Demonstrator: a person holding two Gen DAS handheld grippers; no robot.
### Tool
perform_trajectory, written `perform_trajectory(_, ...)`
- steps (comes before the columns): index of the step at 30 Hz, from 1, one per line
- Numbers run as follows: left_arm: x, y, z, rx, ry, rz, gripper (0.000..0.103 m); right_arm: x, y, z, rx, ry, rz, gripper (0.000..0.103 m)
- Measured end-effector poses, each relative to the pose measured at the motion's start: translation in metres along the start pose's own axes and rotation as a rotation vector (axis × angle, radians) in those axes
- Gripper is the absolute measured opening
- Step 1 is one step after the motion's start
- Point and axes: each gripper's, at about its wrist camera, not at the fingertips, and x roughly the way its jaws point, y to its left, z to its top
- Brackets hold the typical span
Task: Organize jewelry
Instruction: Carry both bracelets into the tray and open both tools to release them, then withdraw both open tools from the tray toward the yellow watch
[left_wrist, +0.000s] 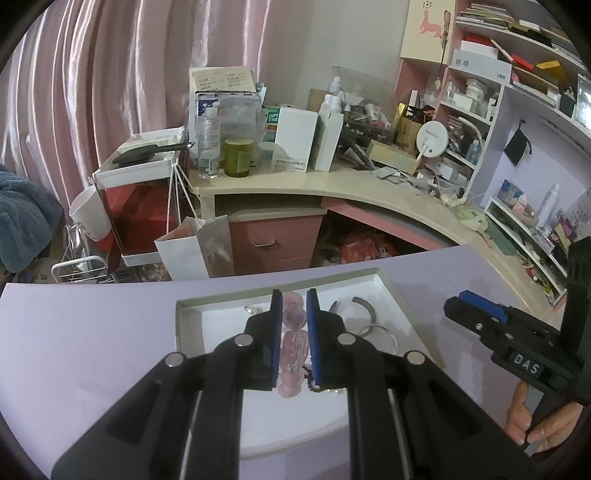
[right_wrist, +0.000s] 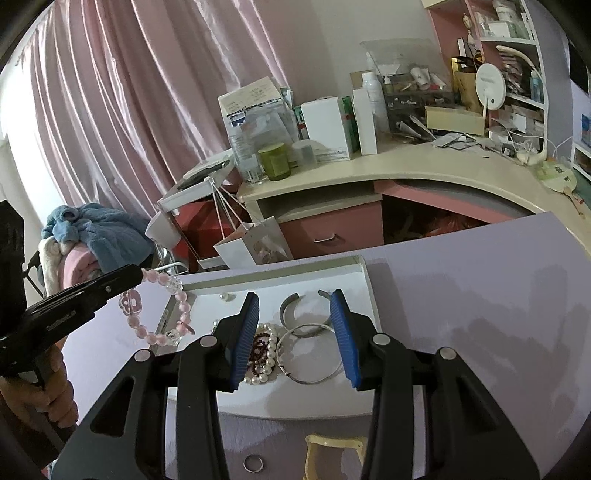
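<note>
My left gripper (left_wrist: 294, 301) is shut on a pink bead bracelet (left_wrist: 294, 341) and holds it above the left edge of a white tray (left_wrist: 207, 332); the bracelet hangs from it in the right wrist view (right_wrist: 162, 314). My right gripper (right_wrist: 295, 302) is open above the tray (right_wrist: 365, 288), empty. In the tray lie a pearl bracelet (right_wrist: 267, 350), dark red beads (right_wrist: 256, 350), a thin silver bangle (right_wrist: 314, 354) and a grey open cuff (right_wrist: 291, 310). A small pearl (right_wrist: 224, 296) lies at the tray's back.
The tray sits on a lilac surface (right_wrist: 461, 295). A silver ring (right_wrist: 253, 462) and a cream hair clip (right_wrist: 332, 450) lie near its front edge. Behind are a cluttered cream desk (right_wrist: 406, 162), pink drawers (right_wrist: 332, 229), a paper bag (right_wrist: 251, 243) and shelves (left_wrist: 517, 110).
</note>
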Motion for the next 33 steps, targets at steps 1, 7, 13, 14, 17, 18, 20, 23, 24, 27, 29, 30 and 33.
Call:
perform_trajectory(1,-0.001,0.001,0.000,-0.008,-0.008,-0.001,0.016,-0.001,0.000,-0.001,0.001,0.000,-0.001,0.042)
perform_trajectory(7,-0.018,0.008,0.001,-0.029,-0.060,0.014,0.035,-0.009,-0.007,-0.007,0.020,-0.008,-0.013,0.042)
perform_trajectory(13,-0.045,0.017,-0.003,-0.053,-0.106,0.045,0.040,-0.021,-0.013,-0.012,0.035,-0.017,-0.028,0.042)
perform_trajectory(14,-0.050,0.018,-0.005,-0.057,-0.112,0.051,0.041,-0.024,-0.014,-0.014,0.038,-0.018,-0.030,0.042)
perform_trajectory(17,-0.066,0.021,-0.013,-0.073,-0.129,0.069,0.043,-0.031,-0.015,-0.017,0.042,-0.020,-0.037,0.042)
perform_trajectory(18,-0.070,0.022,-0.016,-0.079,-0.134,0.074,0.043,-0.033,-0.016,-0.019,0.043,-0.020,-0.039,0.042)
perform_trajectory(20,-0.081,0.023,-0.024,-0.090,-0.148,0.087,0.047,-0.040,-0.017,-0.024,0.048,-0.021,-0.041,0.042)
perform_trajectory(23,-0.097,0.023,-0.038,-0.098,-0.163,0.107,0.049,-0.047,-0.015,-0.032,0.048,-0.016,-0.044,0.042)
perform_trajectory(24,-0.101,0.023,-0.042,-0.099,-0.165,0.111,0.050,-0.050,-0.014,-0.036,0.047,-0.014,-0.045,0.042)
perform_trajectory(27,-0.116,0.020,-0.061,-0.093,-0.171,0.140,0.056,-0.057,-0.012,-0.048,0.048,-0.002,-0.046,0.042)
perform_trajectory(29,-0.126,0.016,-0.079,-0.087,-0.171,0.161,0.062,-0.062,-0.011,-0.057,0.050,0.008,-0.047,0.043)
perform_trajectory(30,-0.131,0.014,-0.088,-0.084,-0.169,0.168,0.064,-0.063,-0.011,-0.062,0.050,0.014,-0.049,0.045)
perform_trajectory(33,-0.141,0.010,-0.112,-0.078,-0.167,0.192,0.070,-0.067,-0.009,-0.077,0.053,0.039,-0.052,0.049)
